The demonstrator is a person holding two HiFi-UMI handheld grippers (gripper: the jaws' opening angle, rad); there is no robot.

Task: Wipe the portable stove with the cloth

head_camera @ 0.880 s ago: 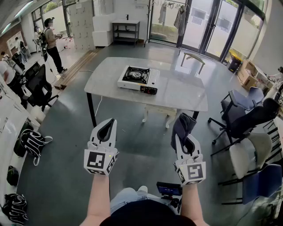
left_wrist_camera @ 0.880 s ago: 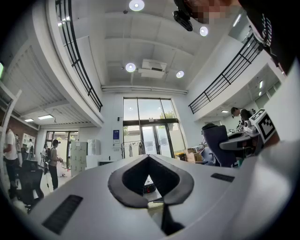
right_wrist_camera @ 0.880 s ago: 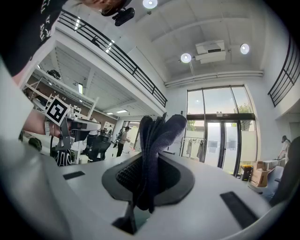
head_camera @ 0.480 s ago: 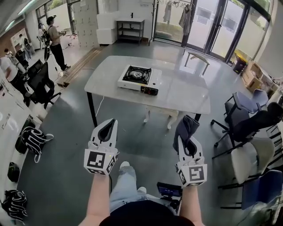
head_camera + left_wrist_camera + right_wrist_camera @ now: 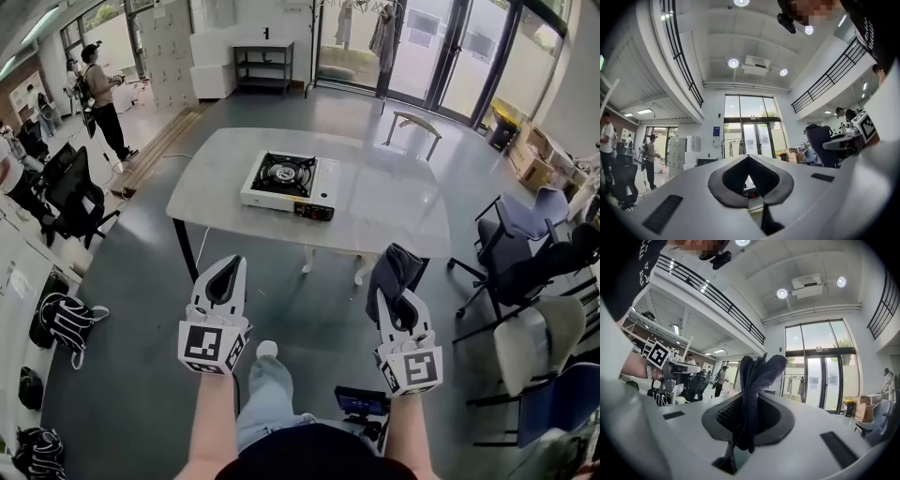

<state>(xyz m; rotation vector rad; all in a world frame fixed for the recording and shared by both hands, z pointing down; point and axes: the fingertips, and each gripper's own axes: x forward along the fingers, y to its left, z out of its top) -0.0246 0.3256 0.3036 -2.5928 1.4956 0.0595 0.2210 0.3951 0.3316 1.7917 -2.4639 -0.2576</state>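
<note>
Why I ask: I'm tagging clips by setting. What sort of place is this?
Probably an open office or lab hall: rolling office chairs, a long table bearing a portable stove, tall glass doors and a mezzanine railing overhead.

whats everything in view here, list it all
portable stove: one, white with black burner, on the table
table: one, grey top, mid-room
cloth: one, dark blue, clamped in the right tool
office chairs: several, dark and pale, right side
bags: a few, mostly black, floor at left
people: at least two, far left
left tool: one, white, shut and empty
right tool: one, white, shut on the cloth
</note>
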